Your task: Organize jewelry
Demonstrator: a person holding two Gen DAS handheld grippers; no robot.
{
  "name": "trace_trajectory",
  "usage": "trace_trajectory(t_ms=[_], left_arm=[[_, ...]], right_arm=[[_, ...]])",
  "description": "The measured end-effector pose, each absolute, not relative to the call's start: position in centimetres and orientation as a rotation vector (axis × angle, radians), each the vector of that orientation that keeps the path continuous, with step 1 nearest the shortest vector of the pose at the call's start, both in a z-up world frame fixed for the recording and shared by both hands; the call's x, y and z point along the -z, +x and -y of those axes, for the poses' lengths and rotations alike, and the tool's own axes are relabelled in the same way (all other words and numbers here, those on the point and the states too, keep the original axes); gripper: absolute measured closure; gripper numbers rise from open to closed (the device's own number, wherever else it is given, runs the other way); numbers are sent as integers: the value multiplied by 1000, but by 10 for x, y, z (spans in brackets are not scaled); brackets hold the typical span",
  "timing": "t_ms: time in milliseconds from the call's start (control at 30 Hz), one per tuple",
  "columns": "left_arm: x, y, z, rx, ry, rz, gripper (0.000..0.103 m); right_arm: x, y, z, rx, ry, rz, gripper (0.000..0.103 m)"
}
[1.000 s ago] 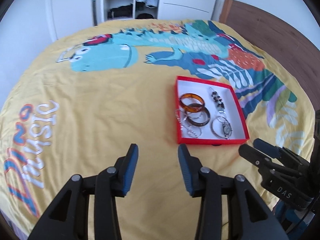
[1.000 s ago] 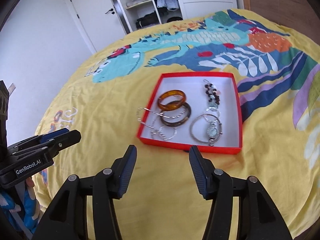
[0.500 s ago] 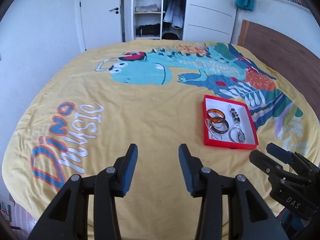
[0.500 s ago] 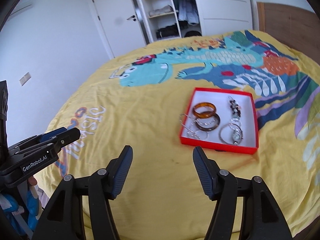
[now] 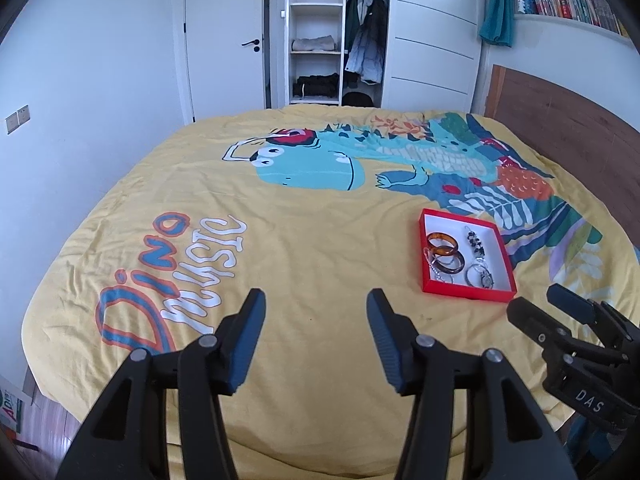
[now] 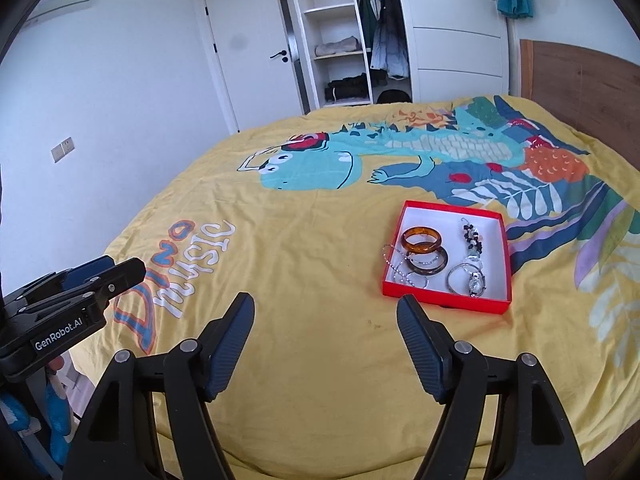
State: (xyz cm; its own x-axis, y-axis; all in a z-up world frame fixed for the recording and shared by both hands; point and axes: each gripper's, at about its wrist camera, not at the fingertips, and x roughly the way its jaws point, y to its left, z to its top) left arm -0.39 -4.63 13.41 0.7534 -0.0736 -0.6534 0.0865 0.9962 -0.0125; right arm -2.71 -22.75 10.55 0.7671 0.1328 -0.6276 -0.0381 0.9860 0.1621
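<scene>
One red tray (image 6: 446, 300) on the bed (image 6: 320, 248), right of the dinosaur print, well ahead of both claws. In it: two amber bangles (image 6: 422, 240) overlapping at left, one thin silver chain (image 6: 394, 266) draped over the tray's left rim, one black-and-white bead piece (image 6: 472, 238) at right, one watch (image 6: 476, 282) lying with a silver ring at the near right. Left claw (image 5: 316, 314): jaws wide, just been opening, nothing between them. Right claw (image 6: 326, 316): same, wide, just been opening, empty. Both hang over bare bedspread near the bed's edge, touching nothing.
</scene>
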Motion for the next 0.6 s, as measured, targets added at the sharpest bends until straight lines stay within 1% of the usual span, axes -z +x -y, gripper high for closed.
trace_trajectory(t_ms=[167, 367, 467, 567, 600], left_arm=[[-139, -18, 41, 86, 10, -686, 47], [-141, -32, 32, 74, 9, -669, 46], [-140, -37, 29, 73, 9, -668, 42], [-139, -41, 27, 69, 11, -661, 40], [-139, -42, 25, 72, 9, -656, 40]], right_arm=[[-111, -42, 222, -67, 123, -671, 24], [-113, -55, 219, -42, 112, -655, 22], [-113, -59, 219, -34, 107, -650, 21], [-112, -63, 220, -20, 106, -641, 14], [-112, -65, 222, -15, 106, -638, 13]])
